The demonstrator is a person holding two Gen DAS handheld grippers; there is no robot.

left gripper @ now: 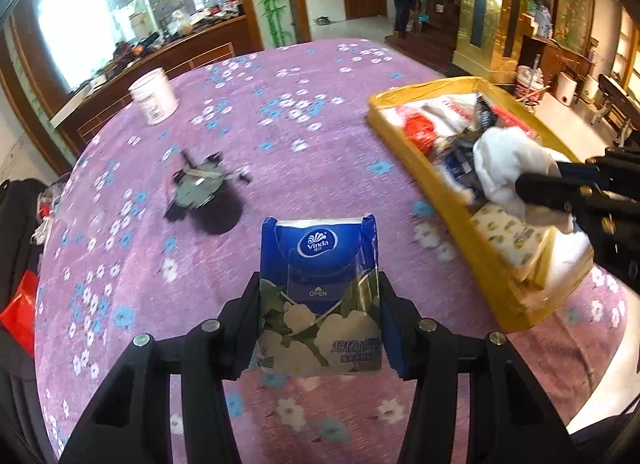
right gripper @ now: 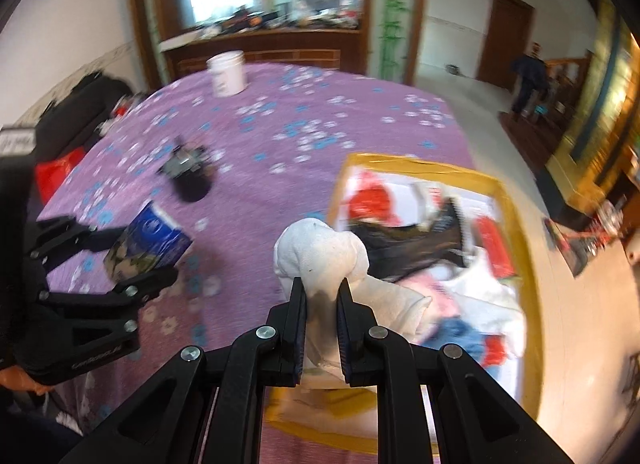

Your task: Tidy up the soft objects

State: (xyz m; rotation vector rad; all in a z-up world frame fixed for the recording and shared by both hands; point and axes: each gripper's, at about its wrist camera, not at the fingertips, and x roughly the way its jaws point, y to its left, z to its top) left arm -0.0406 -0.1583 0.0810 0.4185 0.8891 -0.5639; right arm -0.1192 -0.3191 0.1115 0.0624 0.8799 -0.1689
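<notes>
Purple flowered cloth covers the table (left gripper: 280, 111); I have both grippers loaded above it. My left gripper (left gripper: 320, 316) is clamped on a blue tissue pack (left gripper: 320, 272), jaws pressing its two sides, and the pack is held clear of the cloth near the table's near edge. My right gripper (right gripper: 322, 304) is squeezed nearly together on a white sock bundle (right gripper: 320, 252), which hangs over the near left corner of the yellow box (right gripper: 516, 199). The box sits toward the table's right edge and already holds a heap of soft stuff: red, white, black, pink and blue pieces, plus a patterned packet at its near end. So most of the sorting looks done. Left to do, as I judge it: drop the sock bundle into the box, then bring the tissue pack across and set it in too. A dark grey item (left gripper: 200, 183) lies out on the cloth at mid-table, left of the box; can't tell what it is or if it counts as soft. A white tub (left gripper: 154, 95) stands at the far left edge, probably not part of the job.
</notes>
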